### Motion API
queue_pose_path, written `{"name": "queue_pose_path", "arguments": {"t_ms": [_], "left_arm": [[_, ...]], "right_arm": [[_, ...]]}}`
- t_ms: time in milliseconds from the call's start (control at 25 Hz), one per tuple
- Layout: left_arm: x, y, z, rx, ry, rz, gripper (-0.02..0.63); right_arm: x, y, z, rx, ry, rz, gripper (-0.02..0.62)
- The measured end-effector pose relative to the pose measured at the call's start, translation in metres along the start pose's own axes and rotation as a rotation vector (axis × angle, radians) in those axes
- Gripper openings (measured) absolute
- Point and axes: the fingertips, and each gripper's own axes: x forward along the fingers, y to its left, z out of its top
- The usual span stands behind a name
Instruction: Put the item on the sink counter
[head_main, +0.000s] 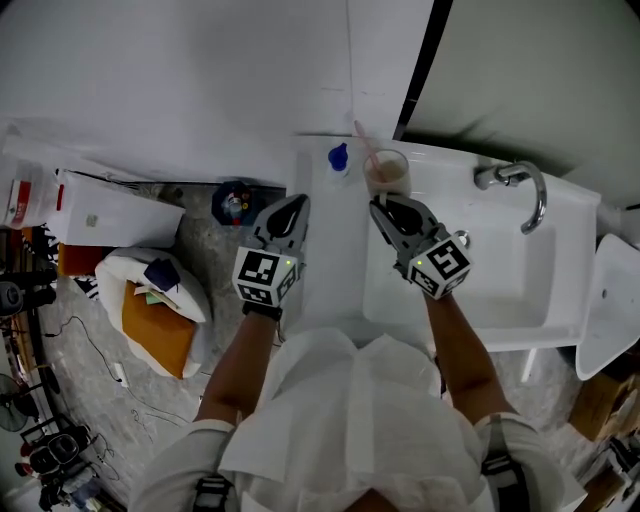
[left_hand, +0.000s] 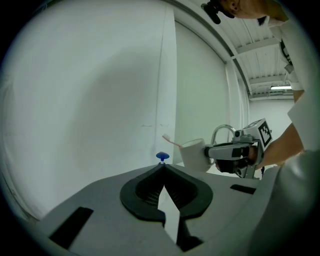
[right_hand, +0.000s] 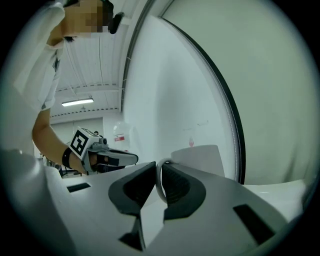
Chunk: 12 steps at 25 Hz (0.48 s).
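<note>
Your right gripper (head_main: 380, 206): fingers grasping cup (head_main: 388, 172) by handle, toothbrush (head_main: 361, 134) inside. Your left gripper (head_main: 296, 208): fingers clenched, empty, over desk (head_main: 325, 262).

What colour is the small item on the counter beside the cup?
The small item is blue, clearest in the head view.

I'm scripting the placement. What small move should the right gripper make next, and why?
Probably lower the cup onto the counter beside the blue object, then open. The right gripper has its fingers clamped on the cup's handle. The cup looks tilted and not yet set down, and the left gripper is shut and empty.
</note>
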Motion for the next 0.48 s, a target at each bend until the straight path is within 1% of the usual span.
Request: {"name": "queue_pose_path", "arguments": {"t_ms": [200,480], "left_arm": [[0.013,0.003,-0.013,0.0,0.037,0.013,0.018],[0.025,0.001,-0.027,0.005,0.071,0.026,0.018]], "right_arm": [[0.013,-0.026,-0.016,0.007,0.0,0.016,0.037],[0.024,-0.046,-0.045,-0.004,0.046,0.061,0.037]]}}
